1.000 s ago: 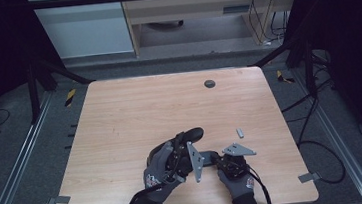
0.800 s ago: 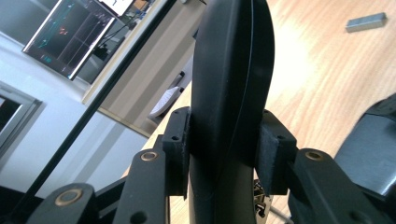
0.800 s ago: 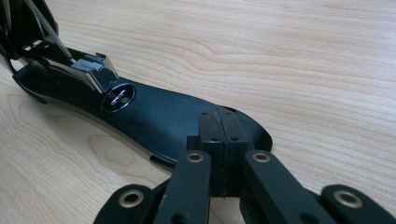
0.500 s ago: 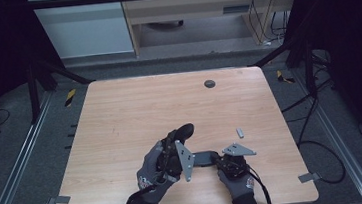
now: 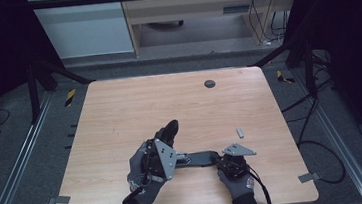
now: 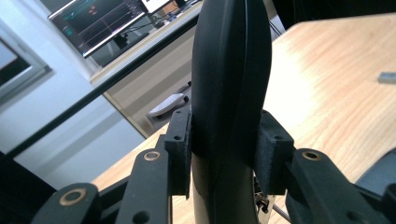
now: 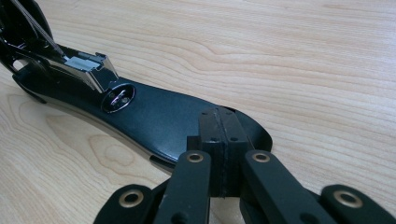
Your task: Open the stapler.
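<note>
My left fingers (image 6: 180, 149) are clamping the stapler's top arm (image 6: 231, 70), now swinging higher and further left than a second ago. My right fingers (image 7: 212, 135), closed together, are pinning its base (image 7: 159, 112) to the bench (image 5: 120, 113). The staple channel (image 7: 88, 70) is lying exposed, probably for reloading.

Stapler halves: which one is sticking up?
The top half, pinched by the left gripper, sticks up. The base lies flat on the table at the shut right gripper.
</note>
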`<act>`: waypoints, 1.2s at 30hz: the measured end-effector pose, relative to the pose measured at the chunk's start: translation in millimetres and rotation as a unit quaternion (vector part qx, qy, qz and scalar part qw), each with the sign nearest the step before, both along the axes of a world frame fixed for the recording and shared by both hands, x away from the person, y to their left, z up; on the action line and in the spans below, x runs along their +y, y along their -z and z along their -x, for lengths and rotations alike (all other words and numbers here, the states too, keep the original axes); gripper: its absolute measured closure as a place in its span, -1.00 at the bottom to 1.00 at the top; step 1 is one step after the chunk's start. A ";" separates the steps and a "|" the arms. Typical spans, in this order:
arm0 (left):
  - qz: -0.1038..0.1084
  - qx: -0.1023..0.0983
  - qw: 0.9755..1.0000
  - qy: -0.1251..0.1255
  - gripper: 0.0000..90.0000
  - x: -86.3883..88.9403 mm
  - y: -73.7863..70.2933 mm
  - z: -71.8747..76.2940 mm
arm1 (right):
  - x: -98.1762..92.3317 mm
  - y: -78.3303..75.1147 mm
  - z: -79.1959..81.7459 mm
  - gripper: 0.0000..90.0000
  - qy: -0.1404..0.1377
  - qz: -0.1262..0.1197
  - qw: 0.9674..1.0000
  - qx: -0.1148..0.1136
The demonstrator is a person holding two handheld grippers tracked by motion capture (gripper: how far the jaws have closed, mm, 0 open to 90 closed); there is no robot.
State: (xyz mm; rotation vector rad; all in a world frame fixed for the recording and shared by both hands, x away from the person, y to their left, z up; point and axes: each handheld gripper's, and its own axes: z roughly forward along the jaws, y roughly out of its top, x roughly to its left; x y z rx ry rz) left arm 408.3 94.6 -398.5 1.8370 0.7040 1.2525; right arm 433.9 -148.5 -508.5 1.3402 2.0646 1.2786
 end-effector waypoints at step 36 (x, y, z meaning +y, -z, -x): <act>0.250 0.033 0.966 -0.061 0.39 93.1 3.1 0.8 | 0.6 -0.1 0.4 1.00 -0.001 0.003 1.000 -0.002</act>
